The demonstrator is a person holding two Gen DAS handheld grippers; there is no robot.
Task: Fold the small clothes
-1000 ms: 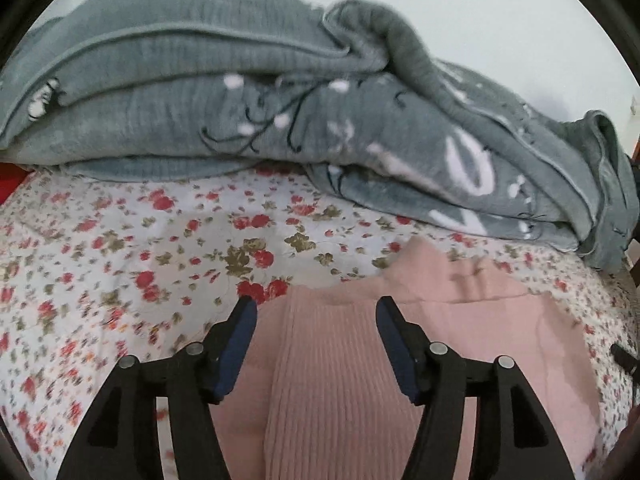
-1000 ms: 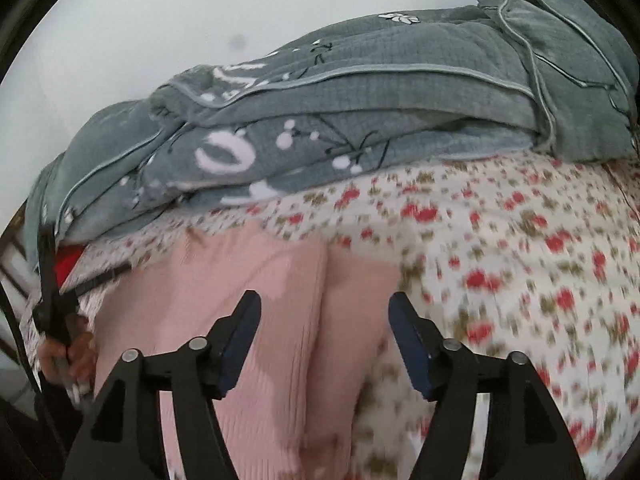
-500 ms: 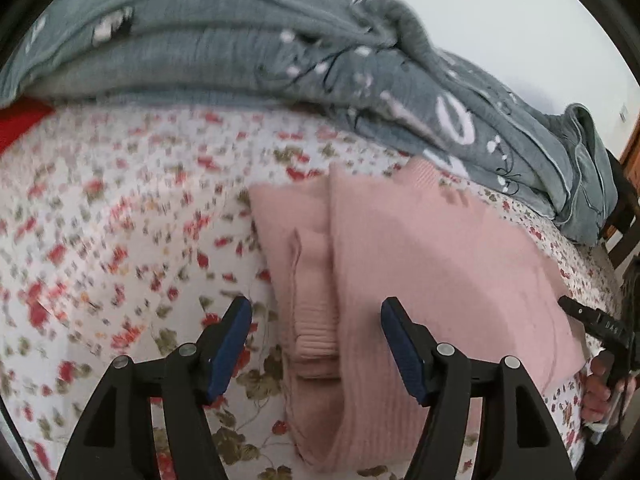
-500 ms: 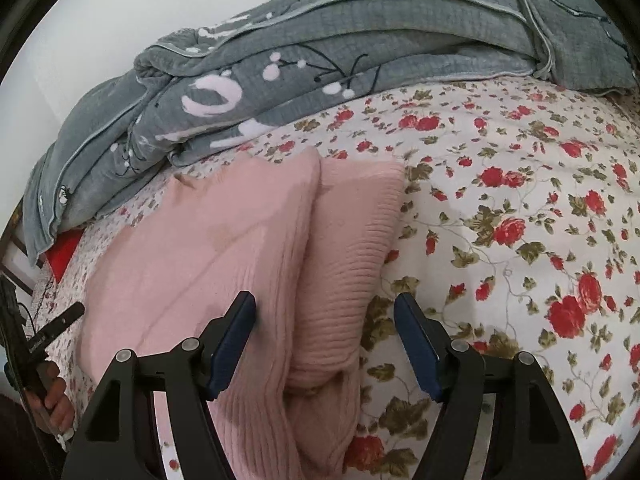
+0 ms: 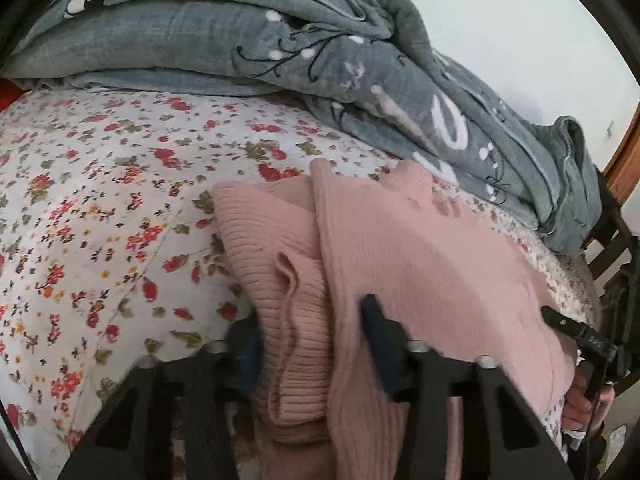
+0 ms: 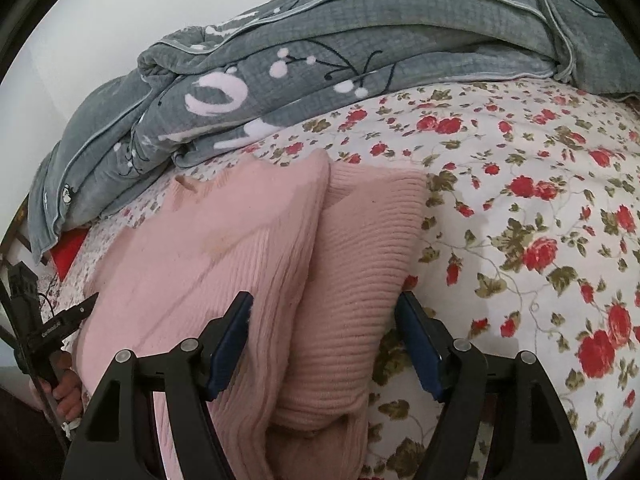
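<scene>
A pink ribbed knit sweater (image 5: 420, 248) lies on the floral bed sheet, its side parts folded in. My left gripper (image 5: 312, 340) is open, its blue pads on either side of the folded sleeve edge at the sweater's near left end. In the right wrist view the same sweater (image 6: 224, 248) lies ahead, and my right gripper (image 6: 324, 336) is open astride its folded right sleeve (image 6: 360, 248) at the near end. Neither gripper holds any cloth. Each gripper shows at the far side of the other's view, the right (image 5: 576, 332) and the left (image 6: 60, 320).
A grey quilt (image 5: 280, 48) with white and black patterns is bunched along the far side of the bed, also in the right wrist view (image 6: 360, 52). The floral sheet (image 6: 540, 200) spreads to the sweater's sides. A wooden bed frame (image 5: 624, 152) edges the right.
Both grippers have pulled back and come down to the sweater's near end. Their open jaws now straddle the folded sleeve edges. The sweater has not moved.
</scene>
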